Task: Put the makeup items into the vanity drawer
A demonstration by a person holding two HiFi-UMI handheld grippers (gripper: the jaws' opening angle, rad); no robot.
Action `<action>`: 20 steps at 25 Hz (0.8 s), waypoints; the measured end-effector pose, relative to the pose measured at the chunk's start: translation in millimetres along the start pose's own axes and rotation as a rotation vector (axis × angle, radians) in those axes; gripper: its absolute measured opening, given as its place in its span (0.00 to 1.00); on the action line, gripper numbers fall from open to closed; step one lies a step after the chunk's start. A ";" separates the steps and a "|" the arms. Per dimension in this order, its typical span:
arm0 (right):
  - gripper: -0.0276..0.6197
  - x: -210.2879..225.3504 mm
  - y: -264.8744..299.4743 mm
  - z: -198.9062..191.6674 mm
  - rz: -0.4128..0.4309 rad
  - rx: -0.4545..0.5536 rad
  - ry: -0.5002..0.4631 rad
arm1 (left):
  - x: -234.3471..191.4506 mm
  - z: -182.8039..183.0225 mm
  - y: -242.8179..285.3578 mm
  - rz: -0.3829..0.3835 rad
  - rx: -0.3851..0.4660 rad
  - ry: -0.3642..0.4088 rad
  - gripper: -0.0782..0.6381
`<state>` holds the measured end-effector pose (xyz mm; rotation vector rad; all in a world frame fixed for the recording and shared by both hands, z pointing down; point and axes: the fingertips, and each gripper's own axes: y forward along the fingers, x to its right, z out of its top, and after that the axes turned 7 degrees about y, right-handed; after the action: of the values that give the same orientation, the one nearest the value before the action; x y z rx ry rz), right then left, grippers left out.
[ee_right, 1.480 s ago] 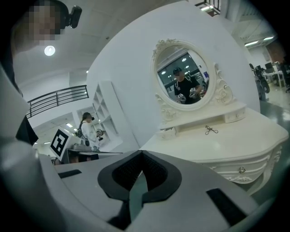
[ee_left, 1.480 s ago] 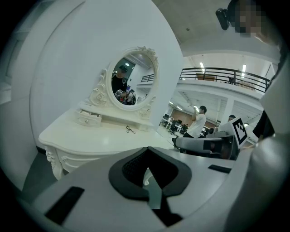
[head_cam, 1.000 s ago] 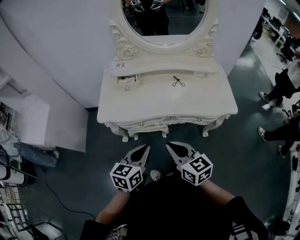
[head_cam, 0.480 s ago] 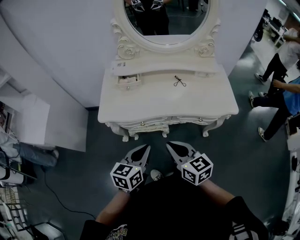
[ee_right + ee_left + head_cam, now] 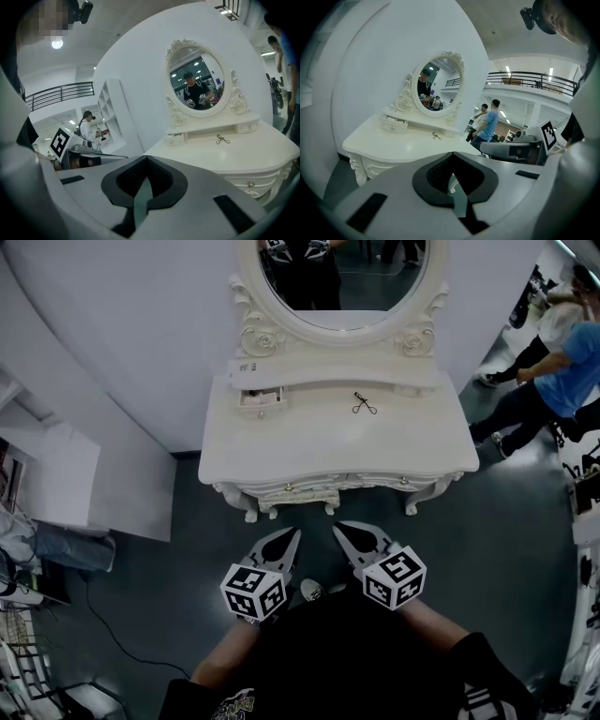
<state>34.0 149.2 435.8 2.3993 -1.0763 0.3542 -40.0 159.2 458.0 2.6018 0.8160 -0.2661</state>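
A white vanity table (image 5: pixel 328 442) with an oval mirror (image 5: pixel 342 277) stands ahead of me. One black eyelash curler (image 5: pixel 365 405) lies on its top near the back shelf; it also shows in the left gripper view (image 5: pixel 436 136) and the right gripper view (image 5: pixel 222 139). A small shelf drawer (image 5: pixel 260 397) at the back left is pulled slightly out. My left gripper (image 5: pixel 292 534) and right gripper (image 5: pixel 337 527) hang side by side below the table's front edge, both shut and holding nothing, well short of the curler.
Two drawers with knobs (image 5: pixel 300 488) sit in the table's front apron. A white cabinet (image 5: pixel 66 484) stands at the left and a cable (image 5: pixel 122 634) runs over the dark floor. People (image 5: pixel 553 362) walk at the right.
The head view has shifted a little, so the table sits slightly further right. A person in blue has walked in at the right. Both grippers have stayed where they were.
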 end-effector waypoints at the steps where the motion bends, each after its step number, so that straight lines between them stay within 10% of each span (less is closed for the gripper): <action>1: 0.09 -0.7 1.0 0.4 0.000 -0.001 -0.001 | -0.9 0.3 -0.5 -0.001 0.001 0.000 0.11; 20: 0.09 11.2 20.5 12.8 0.061 -0.008 -0.007 | -17.8 8.0 3.4 0.075 0.015 -0.004 0.11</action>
<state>26.4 123.7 436.2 2.3666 -1.1533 0.3626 -53.0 144.2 457.1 2.6382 0.7157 -0.2559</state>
